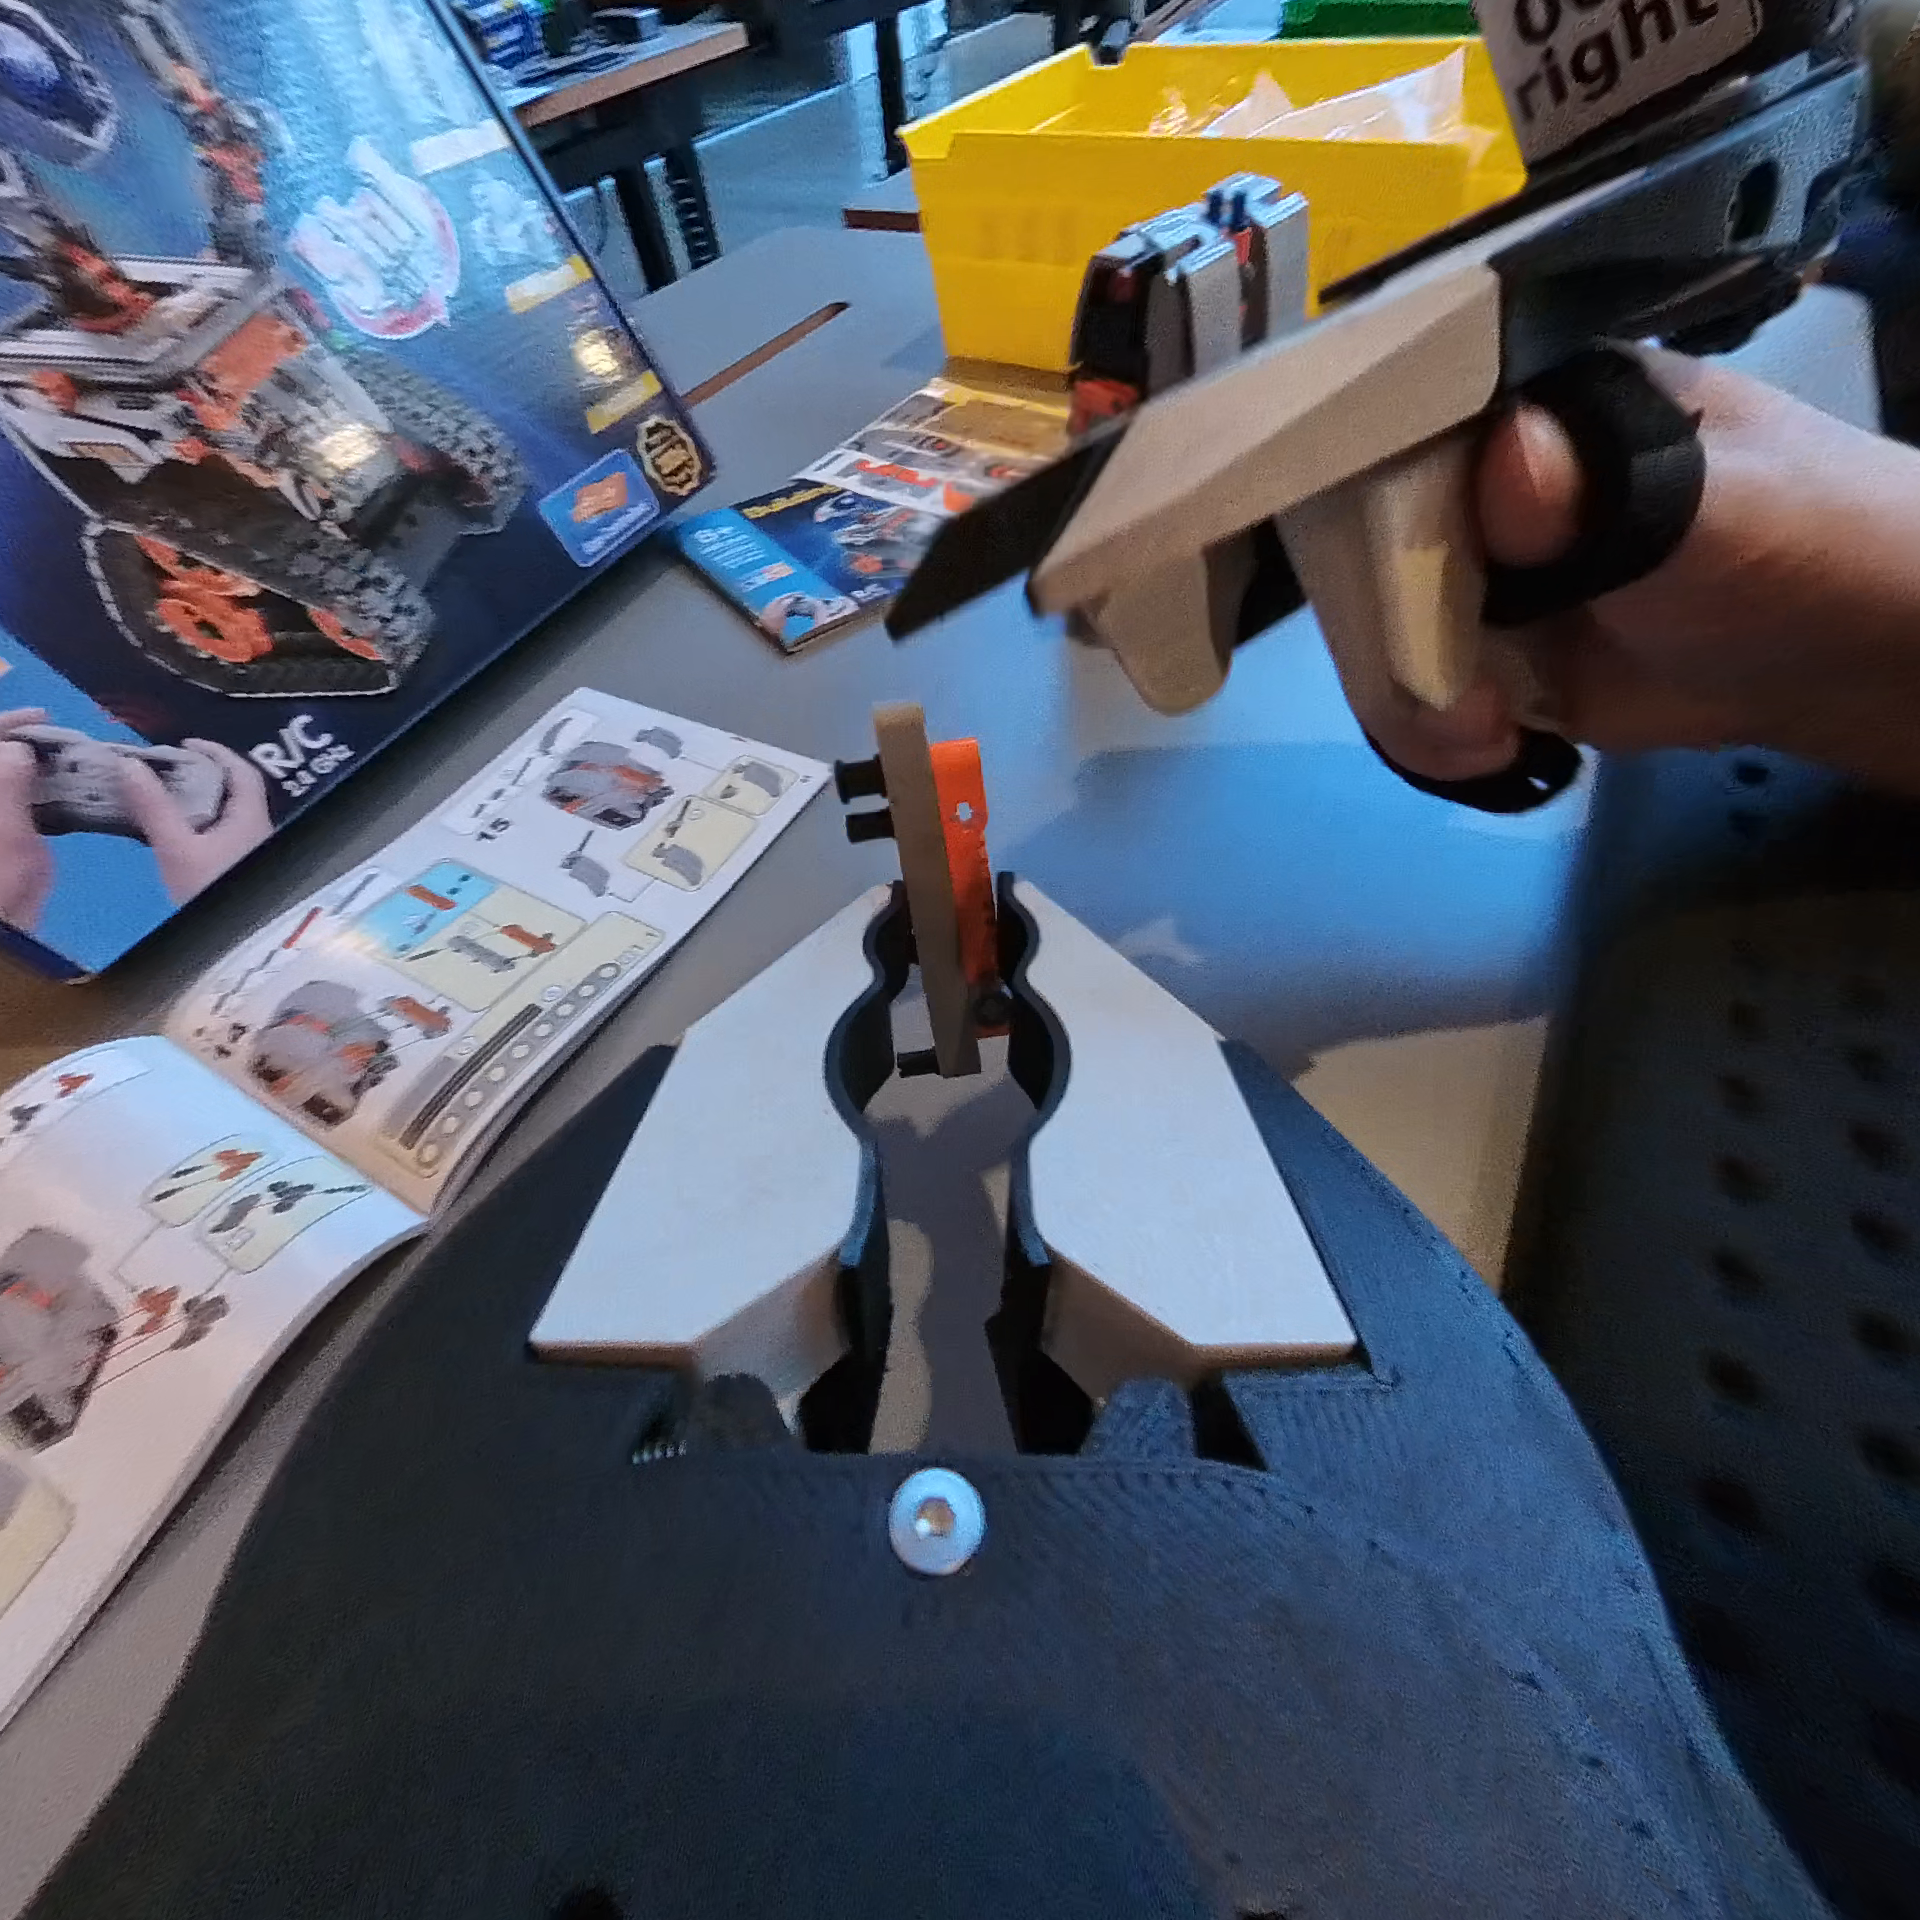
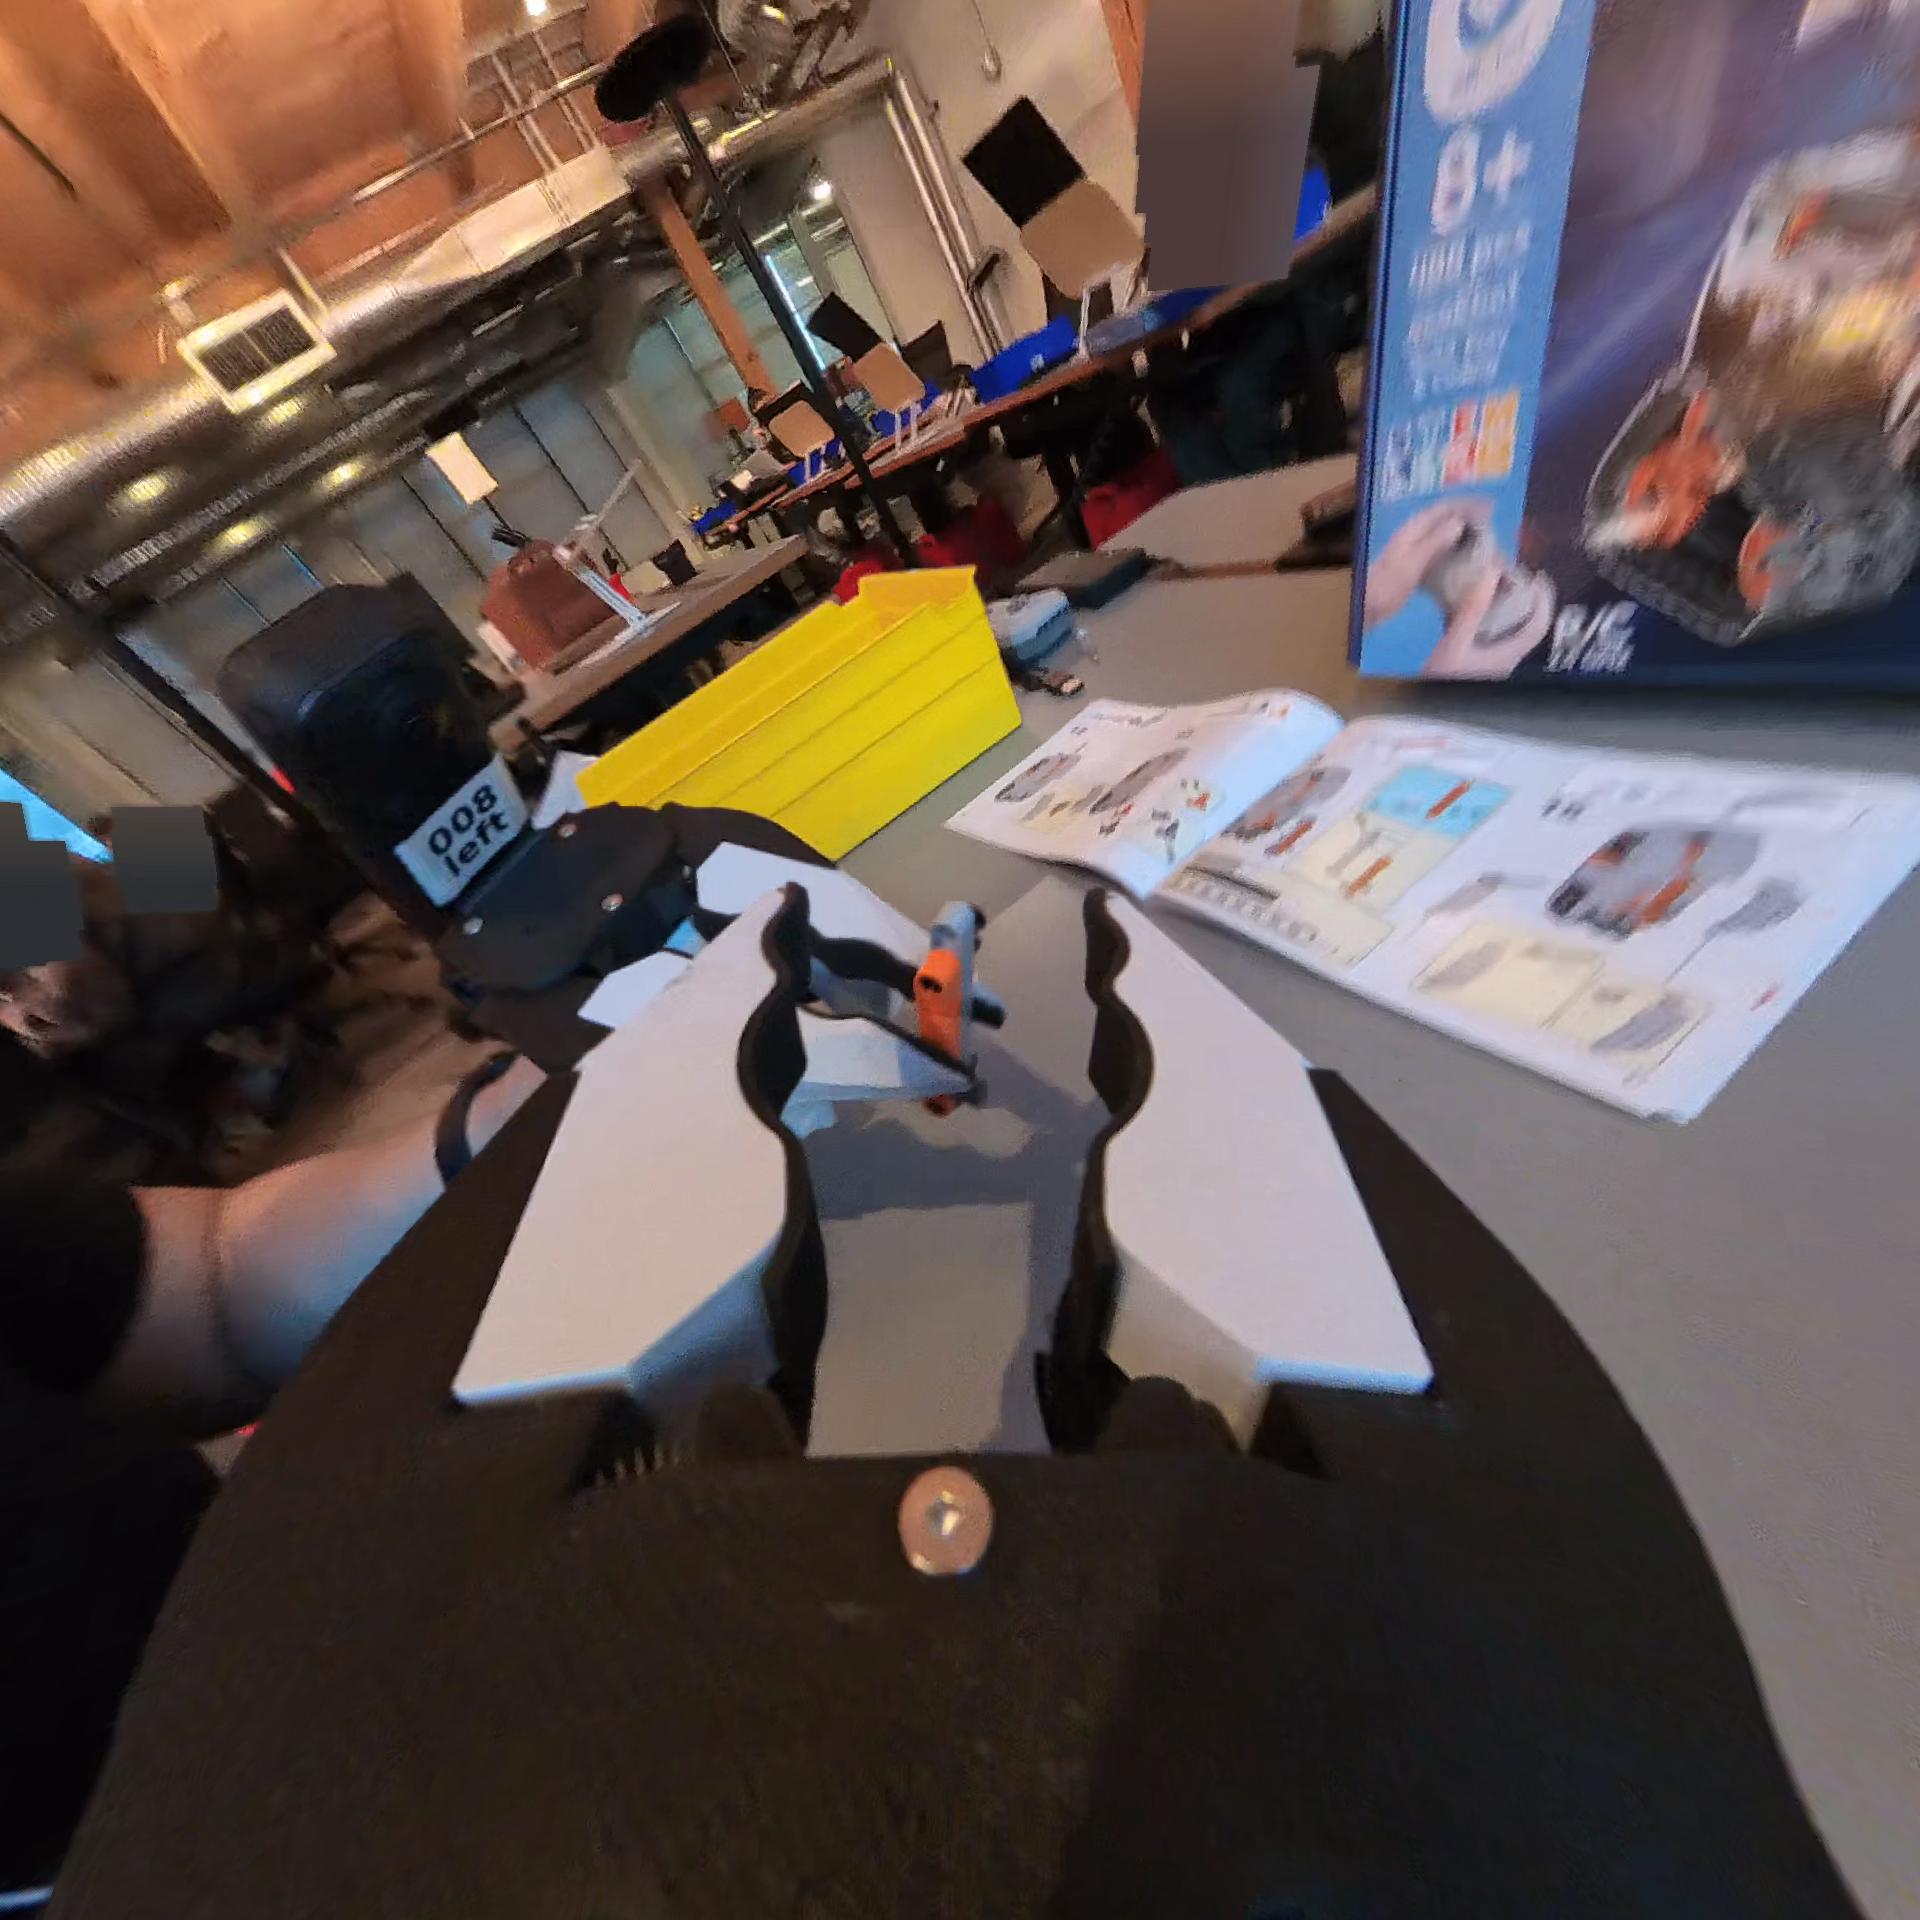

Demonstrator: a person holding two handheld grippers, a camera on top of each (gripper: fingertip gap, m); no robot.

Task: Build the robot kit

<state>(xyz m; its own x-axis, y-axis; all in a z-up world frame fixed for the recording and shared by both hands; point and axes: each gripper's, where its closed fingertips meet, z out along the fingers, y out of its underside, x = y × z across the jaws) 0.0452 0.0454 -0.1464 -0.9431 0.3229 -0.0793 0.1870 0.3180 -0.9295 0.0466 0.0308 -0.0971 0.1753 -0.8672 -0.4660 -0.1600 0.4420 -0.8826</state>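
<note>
My left gripper (image 1: 948, 894) is shut on a small brick piece (image 1: 940, 883), a grey beam joined to an orange beam with black pins, and holds it upright above the grey table (image 1: 1299, 862). My right gripper (image 1: 971, 603), held by a hand, hovers above and to the right of the piece with its tips pointing down at it. In the right wrist view my right gripper (image 2: 940, 914) is open and empty. The piece (image 2: 940, 987) and the left gripper (image 2: 961, 1081) show between its fingers, farther off. A grey, black and orange brick assembly (image 1: 1174, 301) shows behind the right gripper.
A large blue toy box (image 1: 260, 416) stands at the left and shows in the right wrist view (image 2: 1662, 364). An open instruction booklet (image 1: 416, 1039) lies beside it (image 2: 1455, 883). A yellow bin (image 1: 1143, 187) and a smaller leaflet (image 1: 862, 520) lie at the back. A black perforated chair (image 1: 1766, 1299) stands at the right. The tips of one gripper are about 5 centimetres away from the tips of the other.
</note>
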